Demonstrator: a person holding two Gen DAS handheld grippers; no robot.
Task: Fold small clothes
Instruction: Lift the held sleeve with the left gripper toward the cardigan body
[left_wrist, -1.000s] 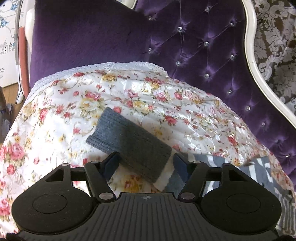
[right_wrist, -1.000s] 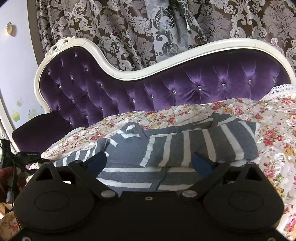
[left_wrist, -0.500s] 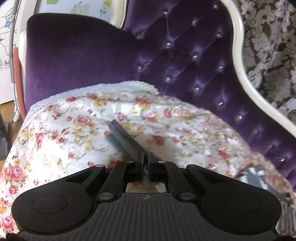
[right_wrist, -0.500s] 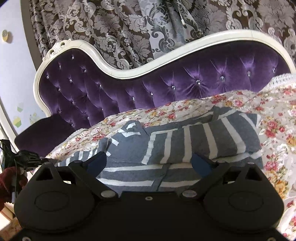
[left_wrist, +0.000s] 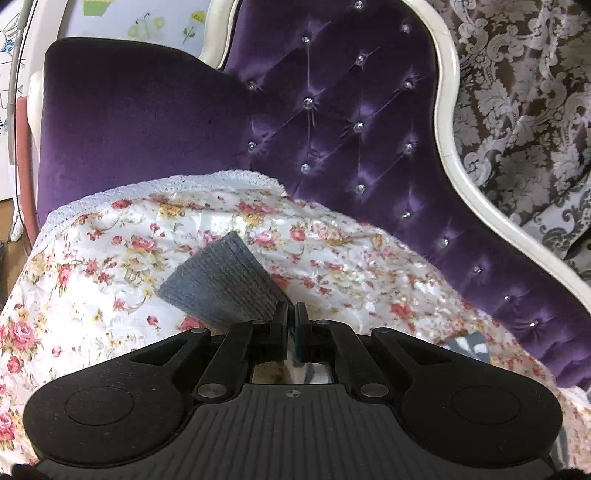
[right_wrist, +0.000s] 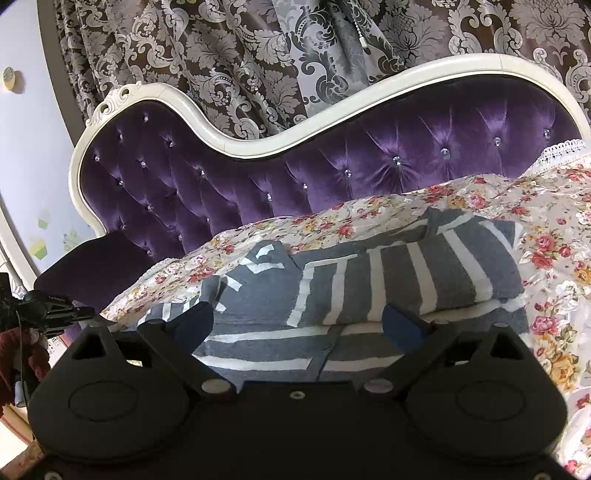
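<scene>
Grey ribbed knit is what we have pinched in the left gripper (left_wrist: 290, 314): its jaws are pressed together on the end of a sleeve cuff (left_wrist: 221, 284), which sticks out ahead of the fingers and slants to the left above the floral quilt (left_wrist: 110, 258). We hold it by the very end, we judge, so that the whole sleeve can follow when we carry it over the body of the garment. The right gripper (right_wrist: 297, 321) hangs with its jaws wide and nothing between them, just over the grey striped sweater (right_wrist: 388, 284). That sweater lies on the same quilt, on the seat of the purple tufted sofa (right_wrist: 332, 166), with one striped sleeve already laid across its chest. We keep the right gripper low there, probably to pin the body down while the left one draws the cloth across.
</scene>
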